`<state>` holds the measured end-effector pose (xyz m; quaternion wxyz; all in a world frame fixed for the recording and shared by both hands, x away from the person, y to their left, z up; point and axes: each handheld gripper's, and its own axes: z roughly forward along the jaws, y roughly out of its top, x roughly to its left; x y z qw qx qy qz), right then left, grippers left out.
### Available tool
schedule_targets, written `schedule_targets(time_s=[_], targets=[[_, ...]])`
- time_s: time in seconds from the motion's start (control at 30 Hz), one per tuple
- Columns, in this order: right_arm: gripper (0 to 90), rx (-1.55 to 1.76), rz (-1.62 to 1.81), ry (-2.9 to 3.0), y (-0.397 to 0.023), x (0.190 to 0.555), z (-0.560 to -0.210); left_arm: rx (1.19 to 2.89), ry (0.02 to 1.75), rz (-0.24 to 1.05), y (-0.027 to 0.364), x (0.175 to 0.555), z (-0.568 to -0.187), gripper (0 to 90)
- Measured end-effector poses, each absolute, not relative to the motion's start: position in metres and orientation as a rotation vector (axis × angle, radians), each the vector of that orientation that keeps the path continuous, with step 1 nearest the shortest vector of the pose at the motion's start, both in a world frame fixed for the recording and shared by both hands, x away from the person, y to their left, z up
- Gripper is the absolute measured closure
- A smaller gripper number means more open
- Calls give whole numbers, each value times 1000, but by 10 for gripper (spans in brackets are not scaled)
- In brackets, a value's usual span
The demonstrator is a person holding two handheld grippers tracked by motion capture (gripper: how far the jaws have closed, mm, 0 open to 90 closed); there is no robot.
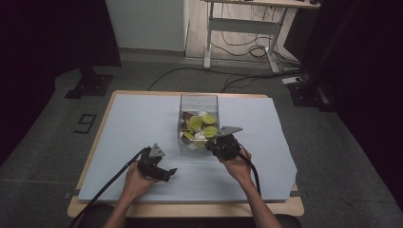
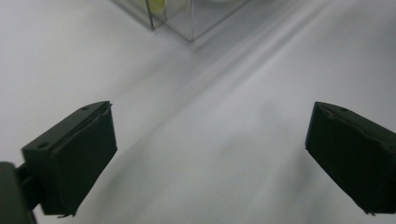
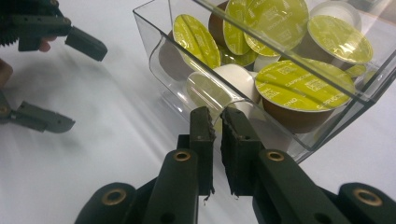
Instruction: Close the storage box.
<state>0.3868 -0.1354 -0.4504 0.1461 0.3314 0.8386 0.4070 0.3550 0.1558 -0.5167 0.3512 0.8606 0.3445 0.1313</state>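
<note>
Coffee capsules (image 3: 303, 88), the lime-lidded kind plus a few white ones, are all sitting piled inside the clear plastic box (image 1: 198, 100) in the middle of the pale blue mat (image 1: 123, 137), so whatever unloading or sorting is planned, it looks to me like it's barely started, with no capsule lying out on the mat that I can see. Right gripper (image 3: 218, 122) has its jaws pinched onto the curved front lip of the box, with just the thin clear wall between the pads, so it's basically holding the box by its rim at the near side. Left gripper (image 1: 164, 173) is down low over the bare mat, near the box's front left corner but clearly apart from it, jaws spread about as wide as they go and holding nothing; its own view has just empty mat between the pads (image 2: 74, 154). My guess is the box is being steadied or about to be tipped while the empty one waits to grab a capsule. Everything's still left to do.
</note>
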Motion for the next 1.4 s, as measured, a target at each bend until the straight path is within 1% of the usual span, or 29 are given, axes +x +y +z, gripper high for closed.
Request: schedule_targets(time_s=[0.17,0.47,1.03,1.4], targets=[[824,972,1184,2404,-136,393,-451,2263,898,355,157,356,-520,0],[823,992,1180,2395,-134,403,-451,2286,894,346,158,355,-525,0],[822,1022,1180,2352,-132,421,-453,2289,886,343,156,355,-527,0],[839,1025,1159,2329,-130,424,-455,2287,885,339,156,355,-528,0]])
